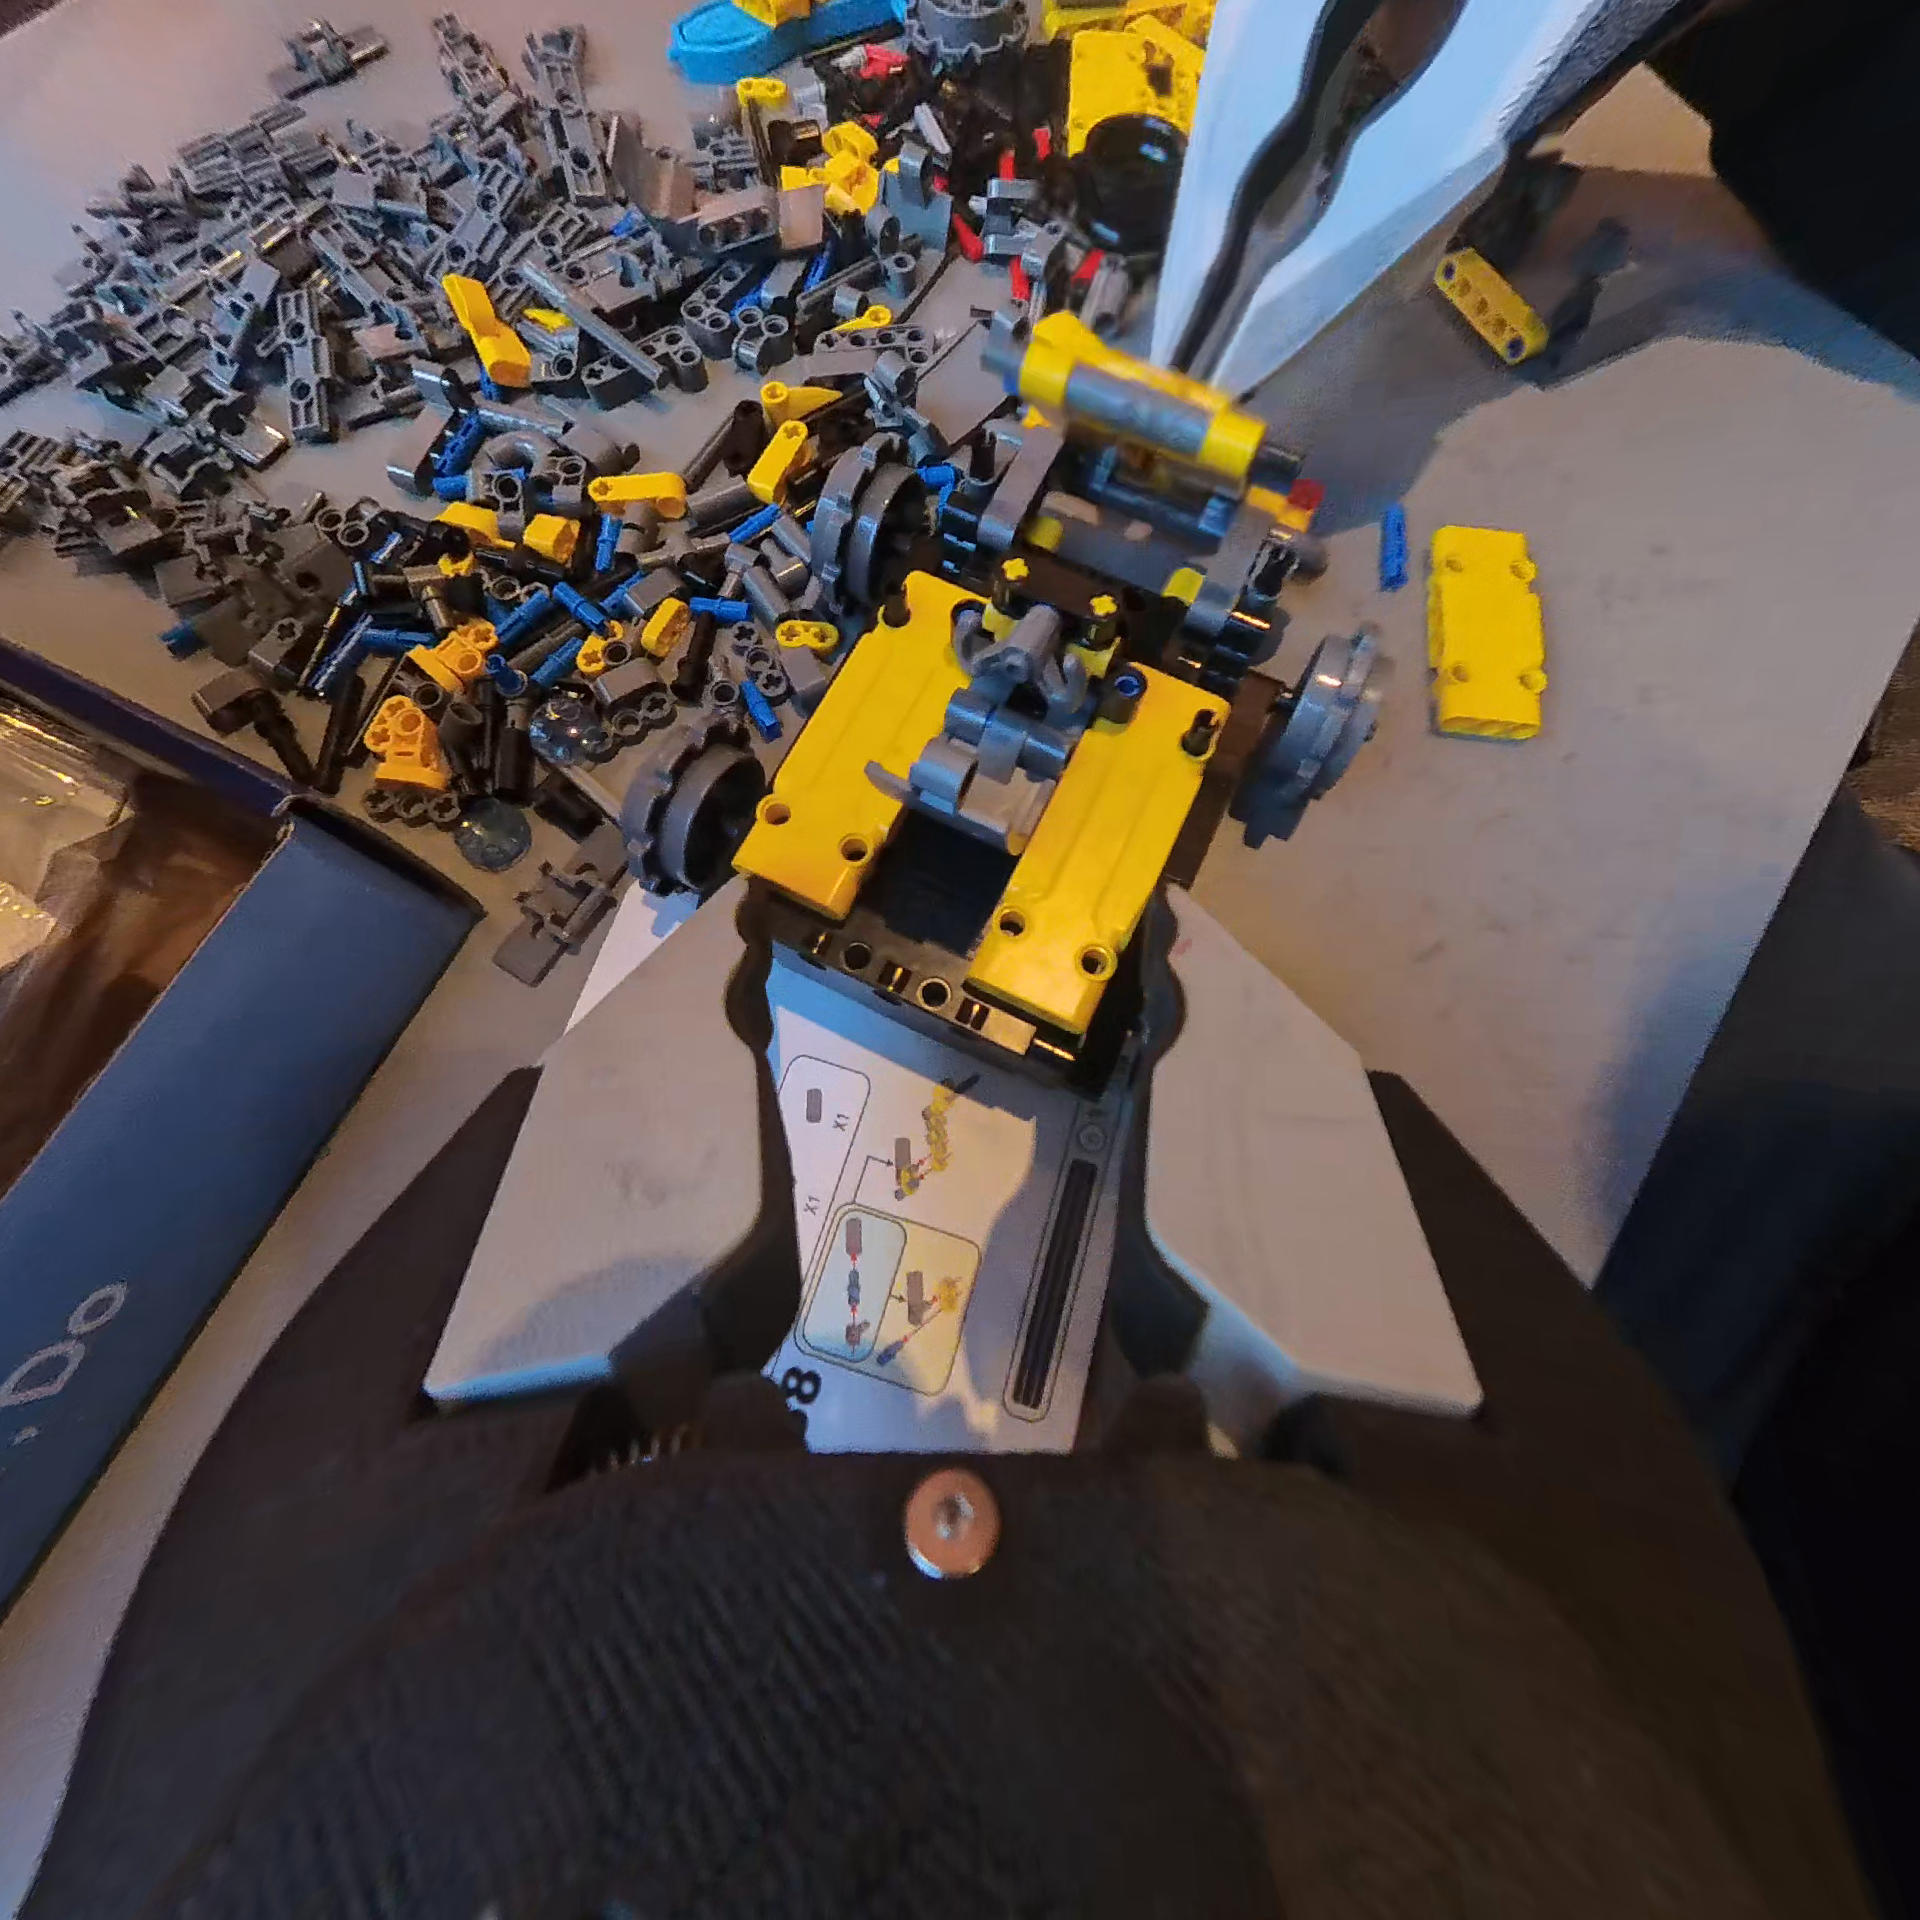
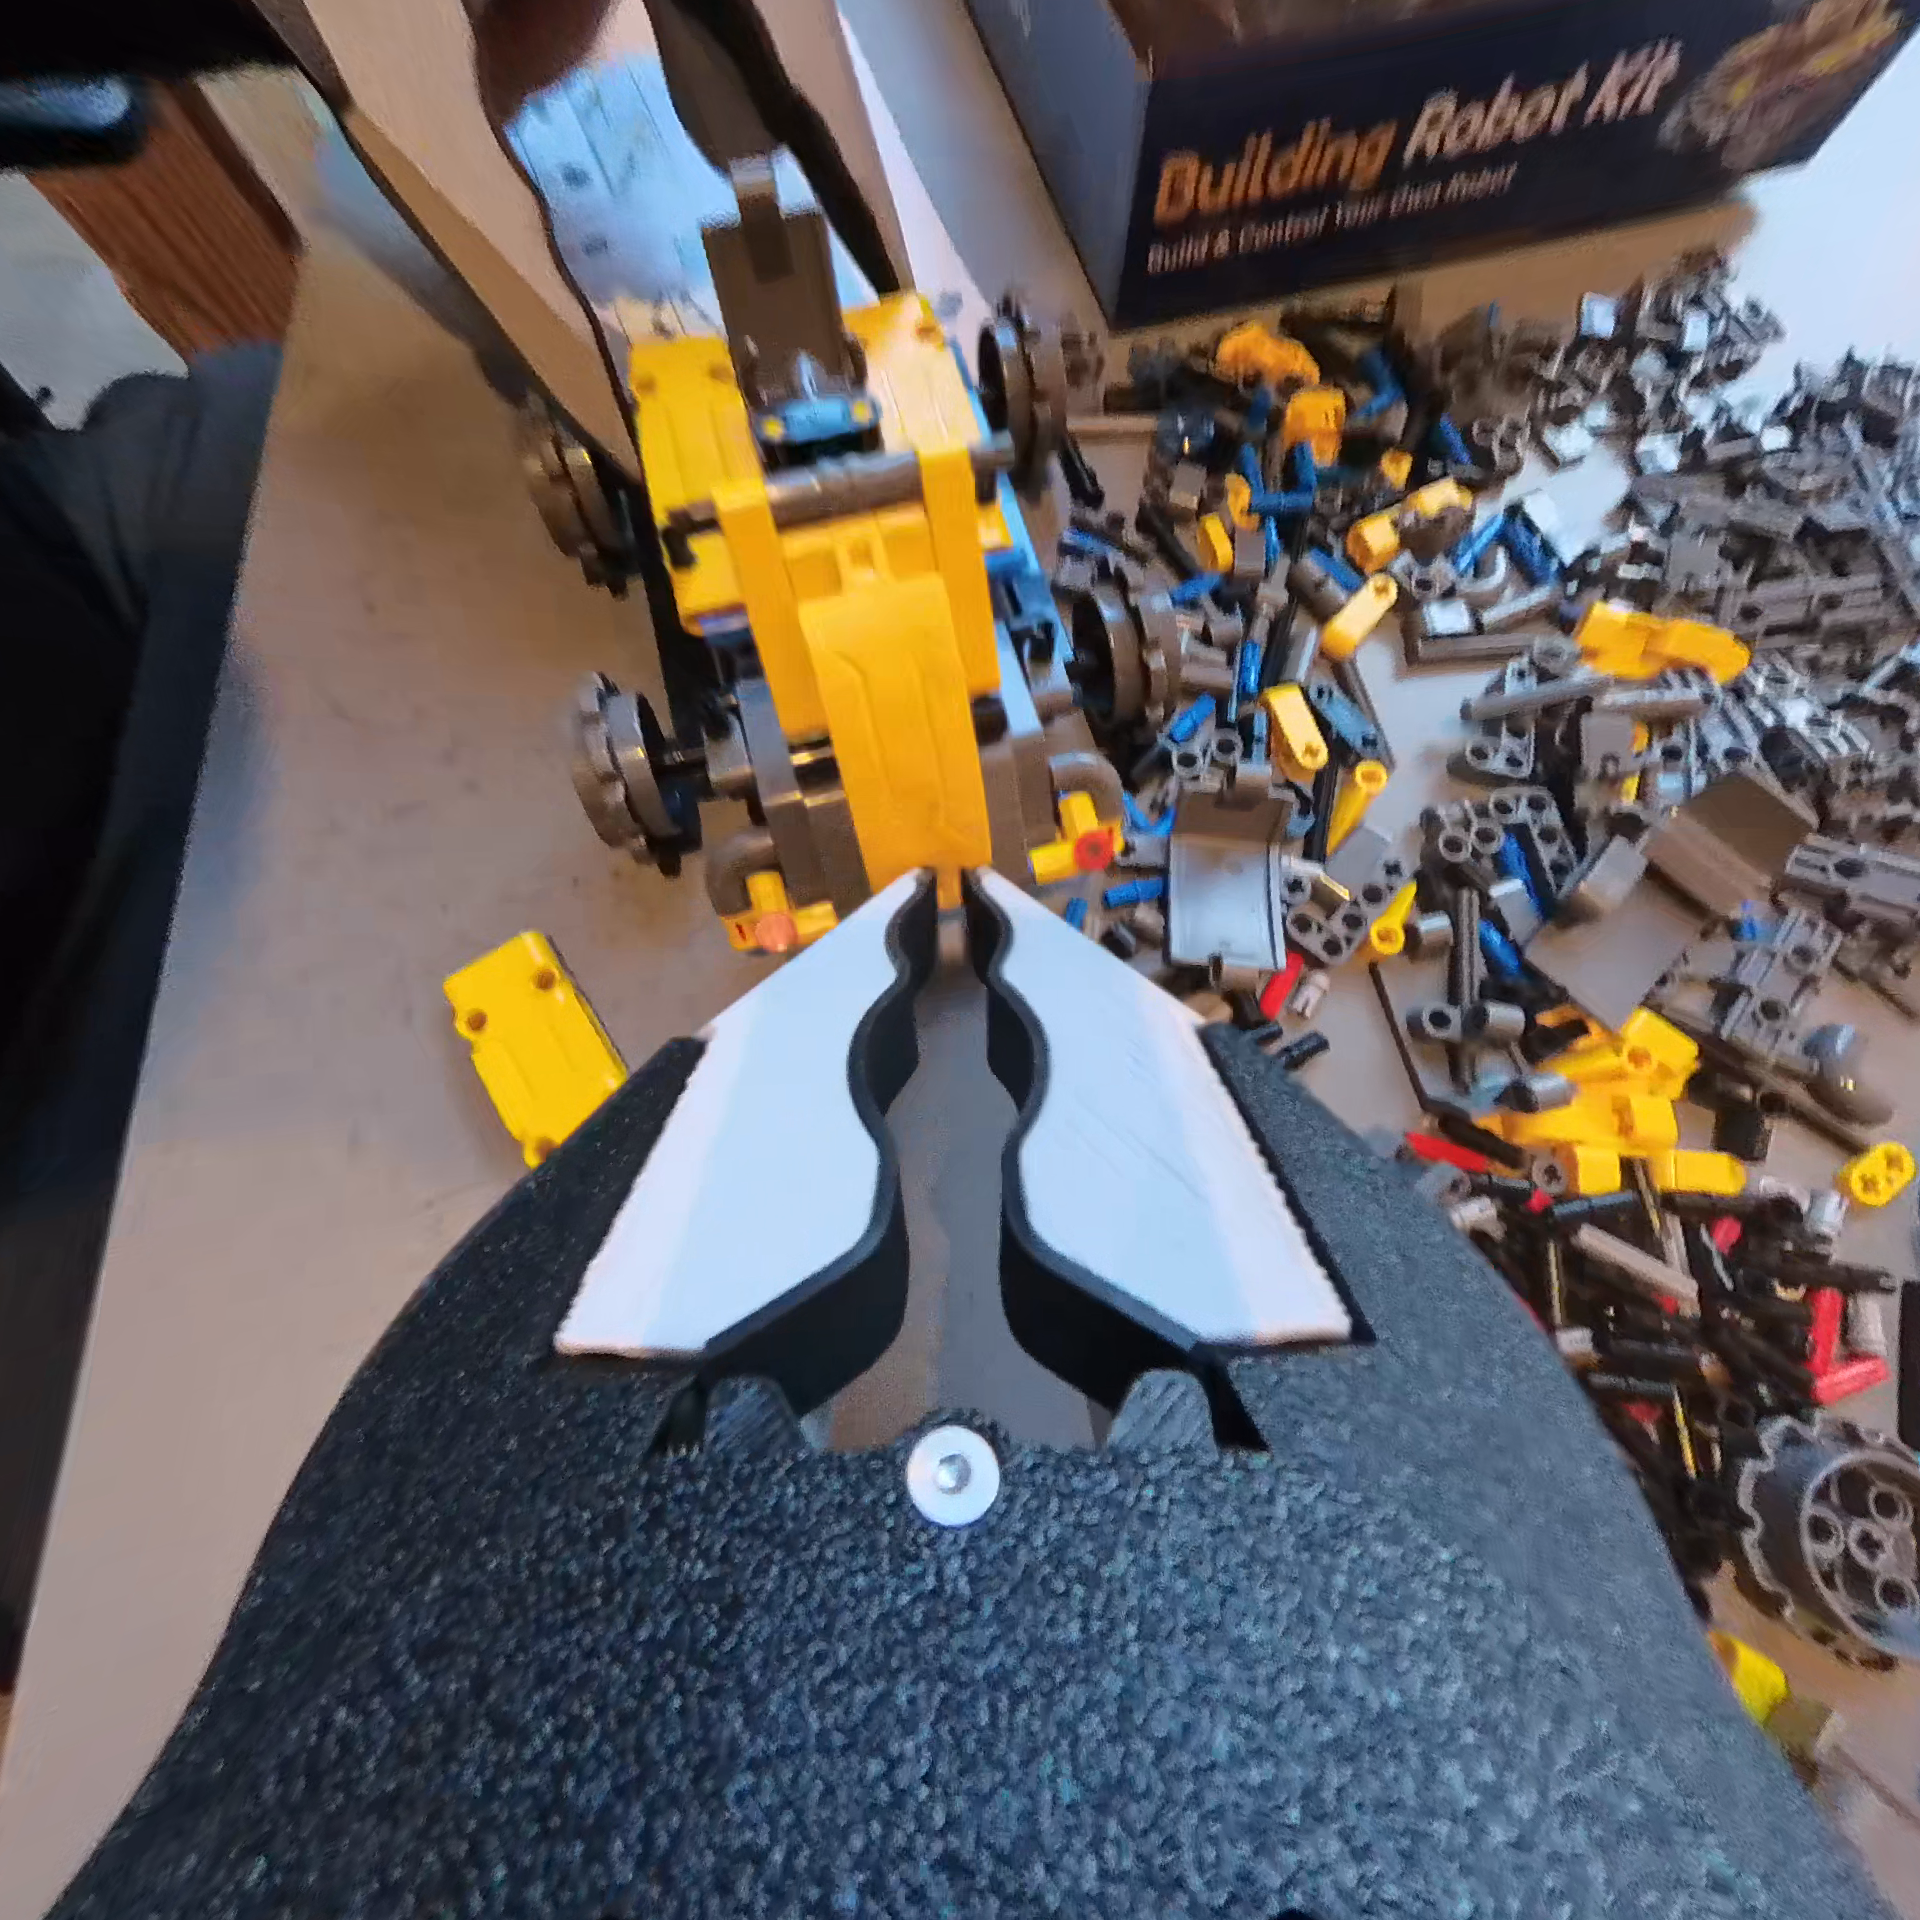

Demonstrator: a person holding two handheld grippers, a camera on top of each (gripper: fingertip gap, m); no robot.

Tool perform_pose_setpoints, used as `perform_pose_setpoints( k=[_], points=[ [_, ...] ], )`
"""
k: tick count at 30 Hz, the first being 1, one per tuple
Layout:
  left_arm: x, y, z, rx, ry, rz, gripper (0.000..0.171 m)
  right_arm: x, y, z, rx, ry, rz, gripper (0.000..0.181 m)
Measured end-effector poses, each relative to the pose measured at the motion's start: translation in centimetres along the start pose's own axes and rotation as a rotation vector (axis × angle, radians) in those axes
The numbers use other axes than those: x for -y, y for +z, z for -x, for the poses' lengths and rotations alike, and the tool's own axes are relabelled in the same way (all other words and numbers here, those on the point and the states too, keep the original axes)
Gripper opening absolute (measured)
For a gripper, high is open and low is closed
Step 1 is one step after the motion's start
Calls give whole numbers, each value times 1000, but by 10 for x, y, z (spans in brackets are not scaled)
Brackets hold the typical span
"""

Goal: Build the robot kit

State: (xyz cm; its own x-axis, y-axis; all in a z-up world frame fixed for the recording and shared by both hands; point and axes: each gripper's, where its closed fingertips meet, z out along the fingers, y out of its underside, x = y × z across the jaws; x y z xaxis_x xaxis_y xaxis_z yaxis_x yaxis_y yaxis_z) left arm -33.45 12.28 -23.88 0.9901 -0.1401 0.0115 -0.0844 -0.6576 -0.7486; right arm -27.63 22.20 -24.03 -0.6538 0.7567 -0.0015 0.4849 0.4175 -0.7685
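**Grey table, one half-built yellow model held from both ends**

Grey table carries everything, and the yellow tracked-vehicle model stands in its middle. The left gripper has its tongs clamped on the black rear block of the model, one finger on each side. The right gripper comes from the opposite end. Its tongs are almost together and pinch only a thin yellow tab at the front of the model, below the yellow-and-grey cylinder.

As a judgement, the left hold is the firm one, because the pads cover the block widely. The right pinch sits at the very tips and looks easy to lose. A good hold here would need a level model and gentle, straight pressure, so that no part snaps off.

Counted around the model:
- Four grey toothed wheels are on the model itself, as the right wrist view shows.
- One loose yellow panel lies just beside the model, on the side away from the pile.
- One short yellow beam lies farther off on that same side.
- One blue pin lies between the model and the panel.
- One printed instruction sheet lies under its rear and under the left fingers.
- One dark blue box stands behind the model's rear corner, on the pile side.
- One large pile of loose grey, black, blue and yellow parts lies on the other side, too many to count.
- One black spoked wheel lies at the edge of this pile, well apart from the model.
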Motion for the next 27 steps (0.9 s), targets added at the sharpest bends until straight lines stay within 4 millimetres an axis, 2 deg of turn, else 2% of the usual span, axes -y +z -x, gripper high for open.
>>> perform_pose_setpoints(
  k=[4,6,9,12,16,20,23,27],
  points=[
    [-2,-3,4,4,-20,-19,70,12,2,-3,-22,-5,-45,4],
    [-3,-4,5,9,-25,-23,71,5,3,-3,-7,9,-11,6],
    [-3,-4,5,13,-24,-28,70,-13,-7,-17,-78,-11,44,6],
    [-5,-6,5,19,-20,-17,69,-20,-13,-23,-58,85,30,9],
    [-8,-8,6,30,-12,-6,68,-26,-1,-13,-58,-9,100,14],
    [-9,-10,3,24,-25,-29,66,-31,6,-13,-83,-40,146,14],
    [-7,-16,-1,15,-44,-82,66,-24,-2,-17,-85,-1,77,13],
    [-1,-27,5,72,-35,-199,66,2,-27,-35,-157,65,-112,13]
  ],
)
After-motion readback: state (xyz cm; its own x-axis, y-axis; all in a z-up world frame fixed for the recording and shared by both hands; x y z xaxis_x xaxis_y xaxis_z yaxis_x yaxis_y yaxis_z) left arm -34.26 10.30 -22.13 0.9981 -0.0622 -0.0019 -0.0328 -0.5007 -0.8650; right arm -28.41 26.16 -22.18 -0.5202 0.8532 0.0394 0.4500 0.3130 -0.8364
